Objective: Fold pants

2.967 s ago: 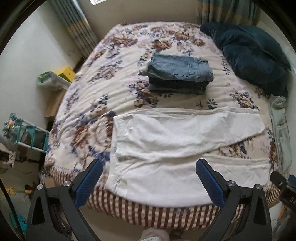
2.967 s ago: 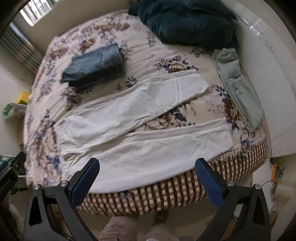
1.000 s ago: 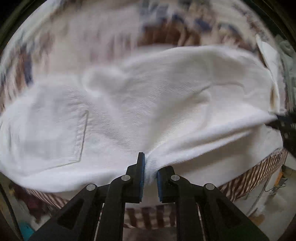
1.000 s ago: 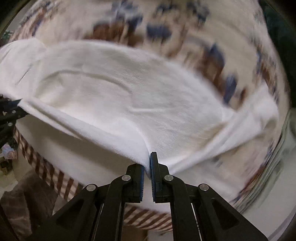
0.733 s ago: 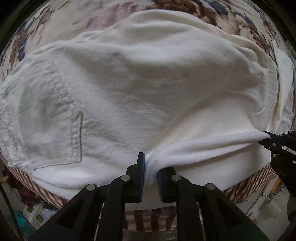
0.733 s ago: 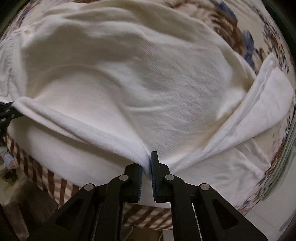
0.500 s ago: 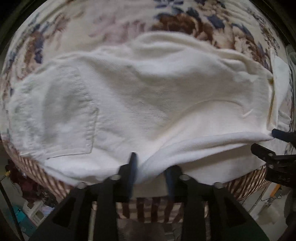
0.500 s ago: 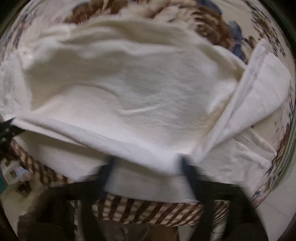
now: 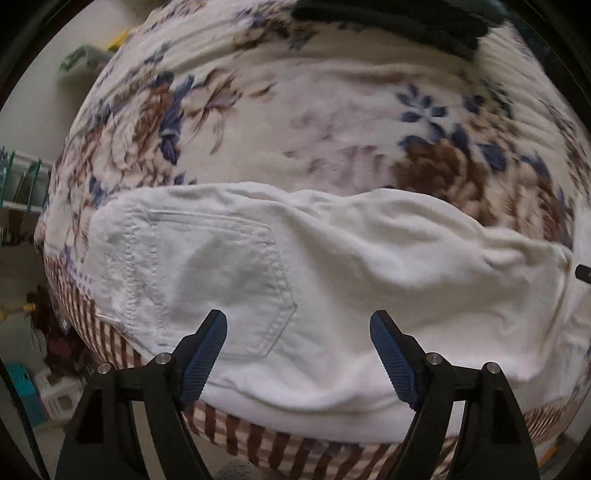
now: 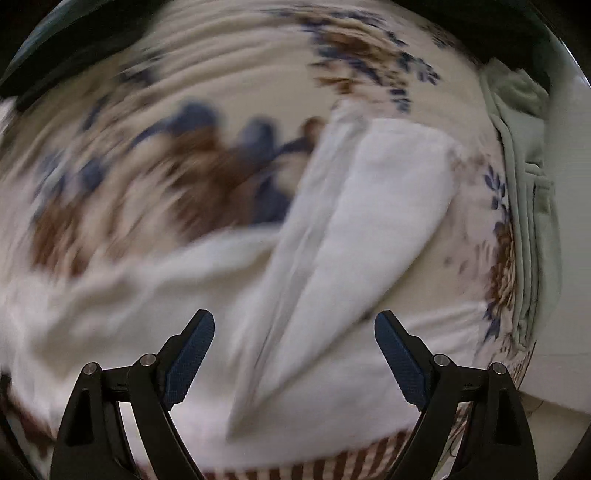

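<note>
Though blurred rightward, pocket [image 9: 221, 280] sharp leftward

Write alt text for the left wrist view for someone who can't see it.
White pants lie folded lengthwise along the near edge of a floral bedspread, back pocket facing up at left. The left tongs are open in the foreground, holding nothing. A dark garment lies at the far edge.

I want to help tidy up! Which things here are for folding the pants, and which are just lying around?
For the job:
- white pants, lying on the bed
- left gripper, open
- right gripper, open

Just lying about:
- pale green garment by the bed's edge
- dark clothes farther back
- floral bedspread underneath
- teal rack beside the bed
</note>
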Demonstrator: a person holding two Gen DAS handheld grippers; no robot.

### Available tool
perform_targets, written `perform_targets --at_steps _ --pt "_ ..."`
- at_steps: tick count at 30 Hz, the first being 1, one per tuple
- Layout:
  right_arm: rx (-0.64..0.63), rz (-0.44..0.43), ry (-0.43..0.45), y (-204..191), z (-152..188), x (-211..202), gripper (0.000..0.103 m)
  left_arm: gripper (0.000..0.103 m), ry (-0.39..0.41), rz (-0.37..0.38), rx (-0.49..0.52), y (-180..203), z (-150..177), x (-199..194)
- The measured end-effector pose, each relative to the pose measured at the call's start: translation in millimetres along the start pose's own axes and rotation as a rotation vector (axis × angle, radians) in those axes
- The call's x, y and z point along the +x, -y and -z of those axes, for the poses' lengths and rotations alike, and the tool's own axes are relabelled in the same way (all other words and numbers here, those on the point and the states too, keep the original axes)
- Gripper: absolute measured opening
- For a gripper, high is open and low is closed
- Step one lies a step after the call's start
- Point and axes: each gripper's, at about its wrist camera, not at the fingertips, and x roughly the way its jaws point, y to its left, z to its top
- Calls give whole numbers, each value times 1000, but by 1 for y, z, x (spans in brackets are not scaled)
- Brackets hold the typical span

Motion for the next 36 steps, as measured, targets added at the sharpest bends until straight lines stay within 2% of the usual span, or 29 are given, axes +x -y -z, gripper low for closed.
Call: perform_targets --at_steps 2,4,5,6,7,8,10,12,14,16,19,20,22,23,24,25,26,27,28,29,32,33,34,36 --pt "15 8 -26 -2 -23 21 90 79 -20 9 -12 0 1 5" --pt "-1 7 -52 -20 -37 50 83 79 -17 12 7 6 1 9" --pt "8 12 -54 -21 -40 56 60 79 -12 7 23 11 3 8" --pt "30 38 -45 -17 -39 58 25 79 -11 13 30 14 5 7" --pt "63 74 -23 -9 -35 54 9 79 -14 43 38 17 7 4" --pt "104 69 -3 1 -30 47 5 79 -25 83 39 19 11 1" --pt "243 33 52 39 -3 25 5 79 -36 127 28 19 20 -5" --pt "372 38 78 82 36 7 5 79 -53 145 19 18 33 -7" --pt "521 2 37 130 85 10 5 79 -69 146 22 20 44 -6" --pt "675 -63 -36 163 134 29 5 79 -100 148 41 25 56 1" --pt "786 -185 -108 180 178 64 7 79 -126 152 74 36 69 7" --pt "830 -231 -98 182 186 70 11 79 -126 151 83 39 71 7" --pt "908 -340 -65 186 199 82 30 79 -112 151 104 46 76 5" --pt "932 -388 -64 189 202 90 48 79 -105 149 109 48 77 4" --pt "964 -431 -61 191 204 99 51 79 -96 146 111 50 79 4" --pt "994 -463 -53 198 210 105 51 79 -94 145 108 50 80 5" --pt "1009 -468 -56 199 209 110 41 79 -97 142 101 49 81 7" --pt "1025 -450 -52 202 209 110 9 79 -103 140 90 53 83 5" --pt "1037 -441 -22 207 212 108 4 79 -107 143 79 52 84 6" --pt "1008 -410 0 207 210 98 3 79 -107 148 66 51 84 7" --pt "867 -200 60 205 205 64 2 79 -66 208 41 31 86 6" --pt "806 -151 27 202 204 68 2 79 -45 211 46 29 87 6" --pt "759 -144 -45 202 202 75 2 79 -37 213 50 27 88 6" --pt "780 -260 -87 199 208 80 4 79 -35 230 40 19 93 7"
